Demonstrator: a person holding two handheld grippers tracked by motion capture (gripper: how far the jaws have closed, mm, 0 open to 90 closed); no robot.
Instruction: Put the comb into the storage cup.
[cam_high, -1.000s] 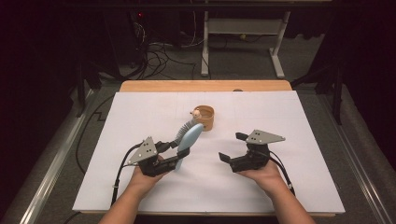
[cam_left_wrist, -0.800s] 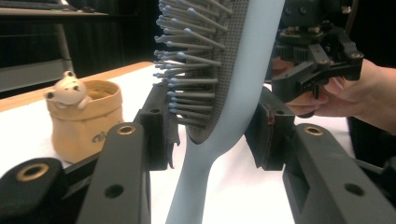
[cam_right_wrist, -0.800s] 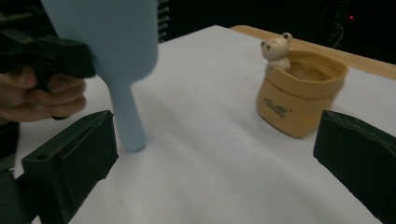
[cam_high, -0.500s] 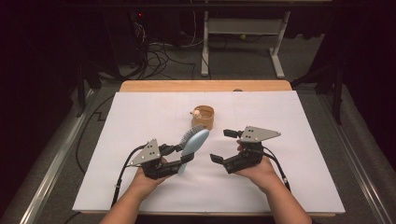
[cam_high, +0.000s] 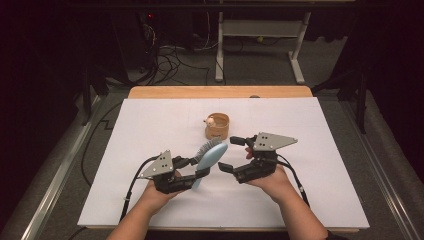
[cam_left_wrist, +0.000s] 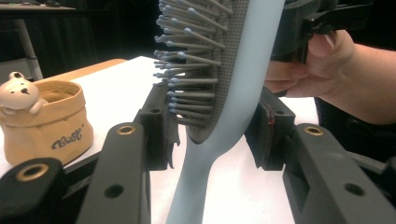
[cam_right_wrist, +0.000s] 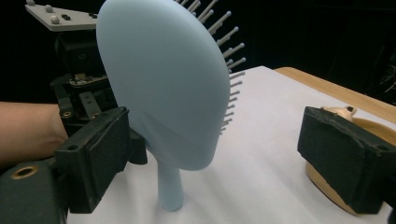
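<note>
A light-blue hairbrush (cam_high: 211, 155) stands tilted above the white sheet, bristles facing the back left. My left gripper (cam_high: 197, 168) is shut on its neck, just below the bristle pad (cam_left_wrist: 219, 70), with the handle hanging below the jaws. My right gripper (cam_high: 229, 154) is open just to the right of the brush head. Its jaws have just been closing a little. The smooth back of the brush head (cam_right_wrist: 163, 93) sits between them, and the pads (cam_right_wrist: 100, 154) do not press on it. A tan cup with a small bear figure (cam_high: 217, 127) stands behind the brush.
A white sheet (cam_high: 150, 130) covers the table and a wooden edge (cam_high: 220, 92) runs along its back. Cables and a desk frame (cam_high: 260, 45) lie on the dark floor beyond. In the left gripper view the cup (cam_left_wrist: 46, 126) sits at the left.
My right gripper has risen and moved left, closer to the brush head, and its jaws have narrowed slightly. The left gripper has kept still with the brush.
</note>
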